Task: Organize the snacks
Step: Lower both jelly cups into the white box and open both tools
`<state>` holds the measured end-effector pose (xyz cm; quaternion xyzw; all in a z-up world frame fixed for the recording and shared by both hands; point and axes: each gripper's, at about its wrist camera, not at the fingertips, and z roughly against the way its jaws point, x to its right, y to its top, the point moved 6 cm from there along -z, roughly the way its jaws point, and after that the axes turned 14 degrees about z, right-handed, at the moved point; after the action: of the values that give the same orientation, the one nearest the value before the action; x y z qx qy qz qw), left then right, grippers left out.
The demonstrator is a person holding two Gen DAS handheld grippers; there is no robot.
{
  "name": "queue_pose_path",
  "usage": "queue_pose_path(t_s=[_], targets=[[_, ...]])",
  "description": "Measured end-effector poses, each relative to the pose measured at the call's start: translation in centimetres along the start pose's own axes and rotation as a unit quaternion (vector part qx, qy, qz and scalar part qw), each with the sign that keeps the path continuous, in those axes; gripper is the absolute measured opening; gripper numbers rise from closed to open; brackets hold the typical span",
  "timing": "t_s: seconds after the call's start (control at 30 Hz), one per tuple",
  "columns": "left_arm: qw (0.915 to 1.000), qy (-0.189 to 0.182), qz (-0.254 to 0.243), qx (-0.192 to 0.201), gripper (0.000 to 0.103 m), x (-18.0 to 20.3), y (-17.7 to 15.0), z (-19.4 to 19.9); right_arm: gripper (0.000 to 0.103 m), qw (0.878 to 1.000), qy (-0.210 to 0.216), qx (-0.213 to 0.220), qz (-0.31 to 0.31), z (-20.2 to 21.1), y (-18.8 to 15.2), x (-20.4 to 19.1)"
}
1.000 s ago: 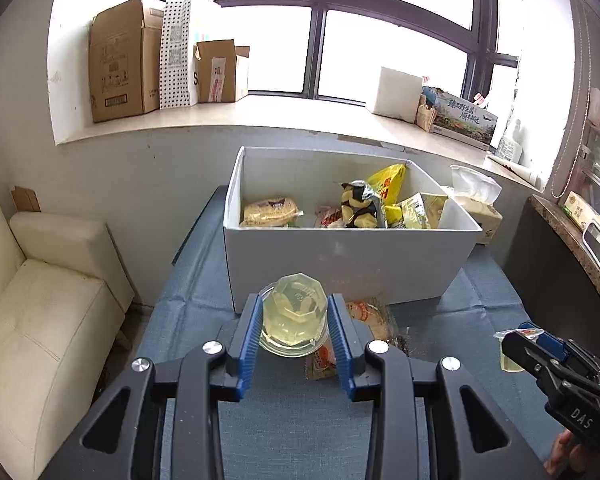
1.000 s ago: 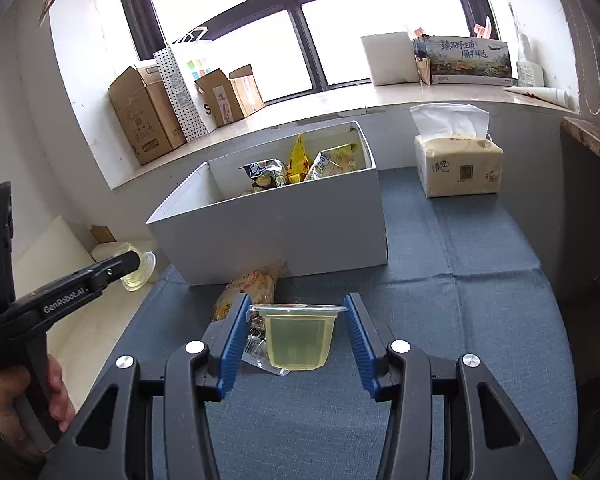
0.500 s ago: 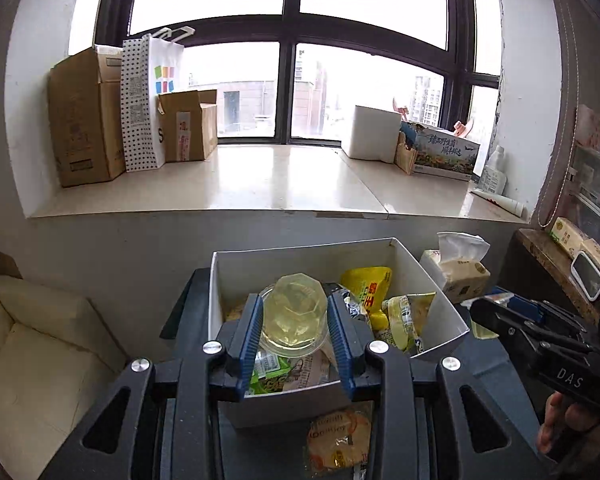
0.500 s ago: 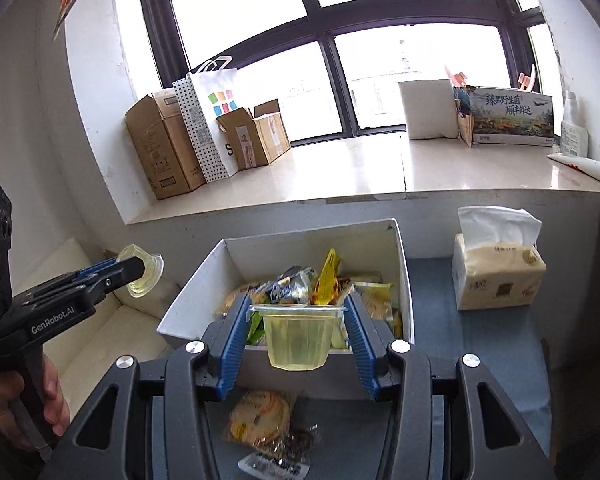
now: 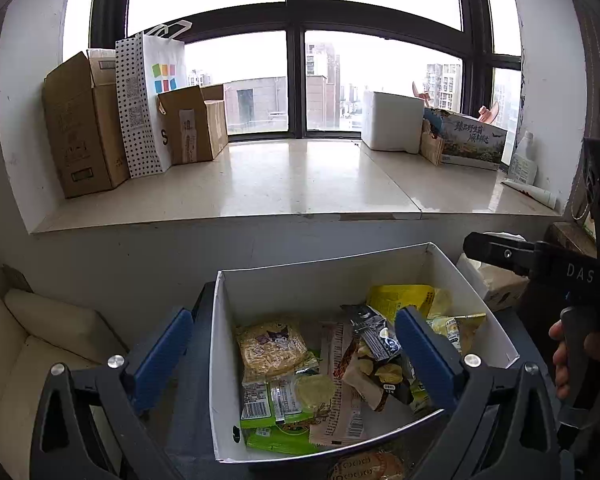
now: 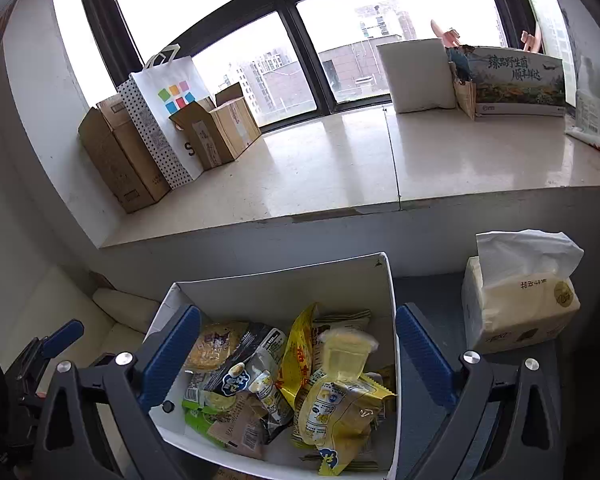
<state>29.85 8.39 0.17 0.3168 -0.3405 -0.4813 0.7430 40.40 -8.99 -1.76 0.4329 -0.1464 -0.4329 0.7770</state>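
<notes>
Left wrist view: we are observing the left gripper (image 5: 296, 360) opening, nothing between its jaws; a second ago it was pinching a jelly cup above the table. We are finding that cup (image 5: 314, 390) lying inside the white box (image 5: 340, 272), at 6 o'clock among the packets. Right gripper (image 6: 298, 354) is likewise opening, its jelly cup (image 6: 346, 356) released and resting atop the snacks. We are counting two cups, one box, one tissue pack (image 6: 520, 304) at 3 o'clock.

one white box (image 5: 340, 276), two jelly cups (image 6: 346, 356), three cartons (image 5: 80, 128)
</notes>
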Motion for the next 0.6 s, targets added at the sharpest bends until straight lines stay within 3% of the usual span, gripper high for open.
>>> queue_pose_path(t_s=[0.2, 0.37, 0.6], targets=[[1.0000, -0.002, -0.002, -0.001, 0.103, -0.5, -0.7, 0.7, 0.103, 1.000, 0.003, 0.006, -0.004, 1.3, -1.0, 0.2], [0.9999, -0.010, 0.001, -0.008, 0.103, -0.5, -1.4, 1.2, 0.103, 0.999, 0.012, 0.015, 0.029, 3.2, -1.6, -1.4], [0.9985, -0.049, 0.018, -0.014, 0.103, -1.2, -4.3, 5.4, 0.103, 0.994, 0.041, 0.024, 0.100, 7.2, -6.4, -5.5]])
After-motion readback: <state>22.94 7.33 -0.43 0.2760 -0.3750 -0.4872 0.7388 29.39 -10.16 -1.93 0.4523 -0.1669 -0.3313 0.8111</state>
